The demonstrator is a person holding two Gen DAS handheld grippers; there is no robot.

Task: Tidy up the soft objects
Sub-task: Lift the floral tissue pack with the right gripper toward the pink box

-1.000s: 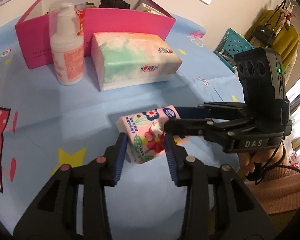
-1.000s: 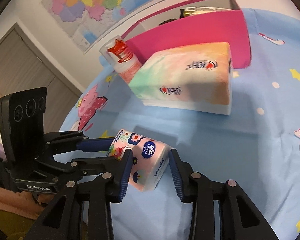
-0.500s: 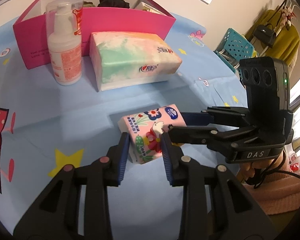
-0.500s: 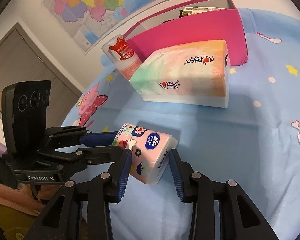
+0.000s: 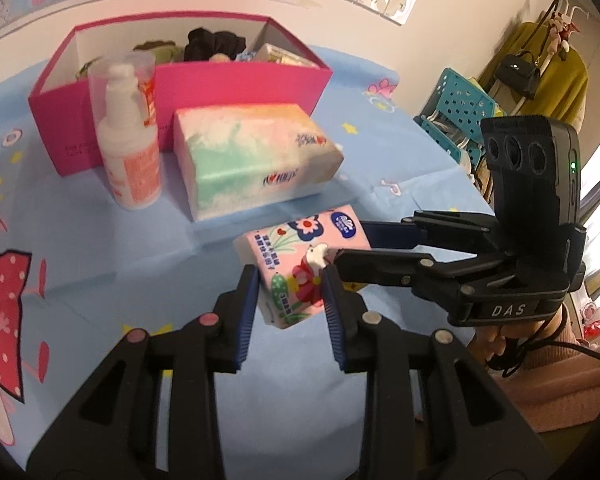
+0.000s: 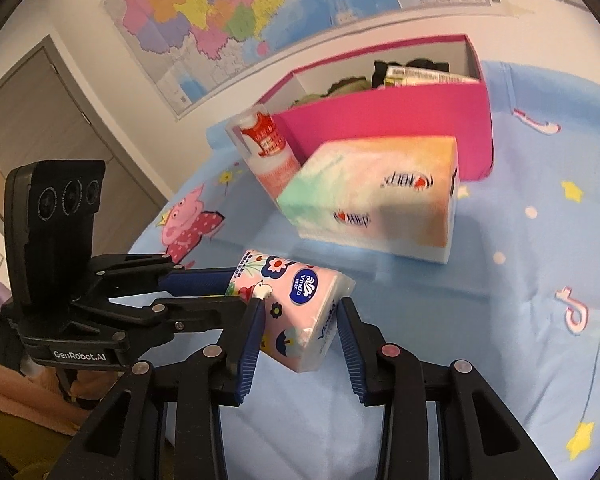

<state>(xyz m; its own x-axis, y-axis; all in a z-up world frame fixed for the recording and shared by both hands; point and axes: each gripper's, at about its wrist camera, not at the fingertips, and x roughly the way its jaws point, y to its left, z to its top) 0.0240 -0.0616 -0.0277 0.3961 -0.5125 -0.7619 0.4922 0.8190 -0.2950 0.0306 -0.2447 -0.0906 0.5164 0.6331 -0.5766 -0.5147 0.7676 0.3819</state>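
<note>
Lifted since a second ago, the small floral tissue pack (image 5: 300, 268) now hangs tilted, clear of the blue tabletop (image 5: 80, 248), and sits nearer the large tissue pack (image 5: 252, 160) in both views. Both grippers clench it from crossing directions: the left gripper (image 5: 290, 298) clamps its near end, and the right gripper (image 6: 300, 332) squeezes the opposite end. Beyond them the large tissue pack lies on the cloth, with a white lotion bottle (image 5: 128, 148) upright just beside it. Behind both stands the open pink box (image 5: 236, 80), holding dark and green soft items.
</note>
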